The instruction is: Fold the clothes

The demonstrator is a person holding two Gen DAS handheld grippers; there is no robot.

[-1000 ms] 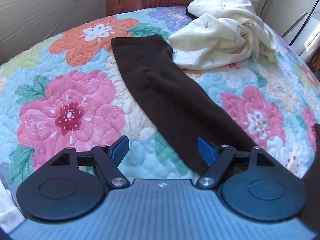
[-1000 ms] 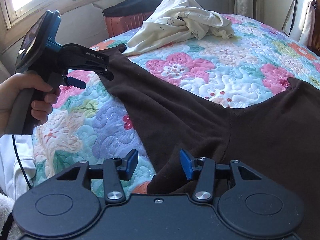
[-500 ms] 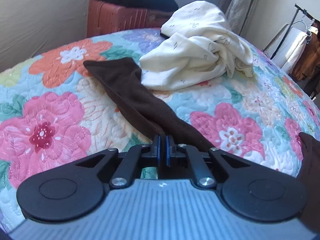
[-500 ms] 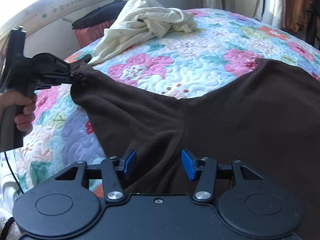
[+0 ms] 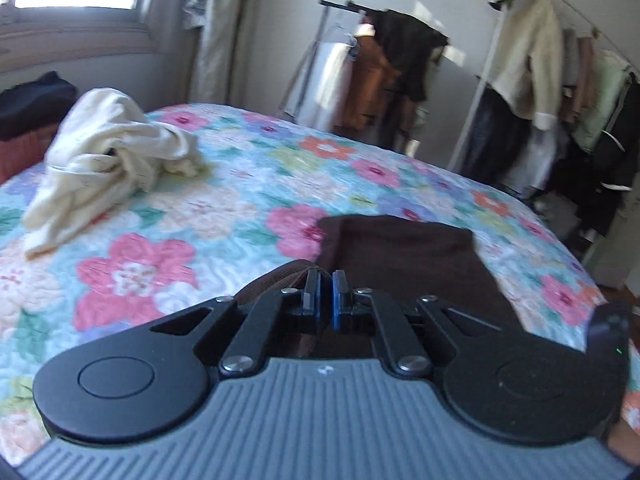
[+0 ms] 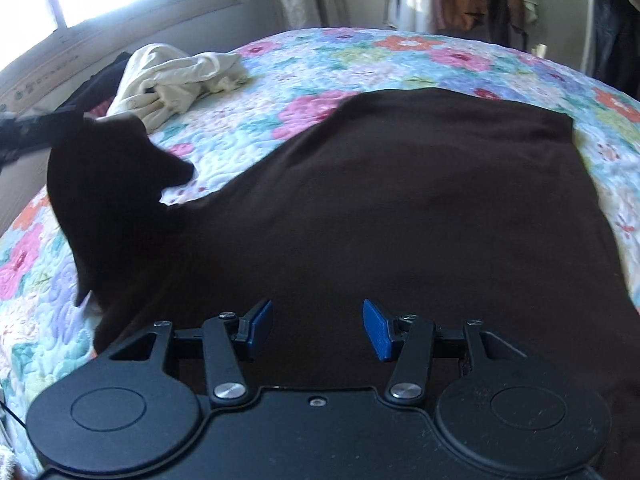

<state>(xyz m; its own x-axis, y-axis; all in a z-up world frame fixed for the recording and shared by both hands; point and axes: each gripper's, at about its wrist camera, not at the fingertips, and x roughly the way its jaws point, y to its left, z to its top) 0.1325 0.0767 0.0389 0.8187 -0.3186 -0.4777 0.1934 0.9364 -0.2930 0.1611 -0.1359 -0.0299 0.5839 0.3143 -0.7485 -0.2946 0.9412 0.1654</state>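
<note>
Nearest in the left wrist view, the left gripper [image 5: 325, 294] is pinched together on a bunched fold of the sleeve [image 5: 280, 280] of the brown top [image 6: 400, 208], while in the right wrist view the right gripper [image 6: 318, 328] hangs with its jaws apart over the shirt's lower body, gripping nothing. The top lies spread on the floral quilt [image 5: 248, 200] of the bed, and its sleeve [image 6: 108, 184] is lifted off the quilt at the left. To do this sleeve fold well, I judge the left gripper should carry the cuff across and lay it flat on the body, parallel to the side seam, and the right gripper should press the shoulder line so the body does not drag. Beyond lies the crumpled cream garment [image 5: 108, 160], well apart, and farther off a clothes rack [image 5: 520, 92]. A second ago the left jaws stood wide over the flat sleeve; they closed on it, and the sleeve has since been raised and swung toward the body, while the right jaws have changed little
</note>
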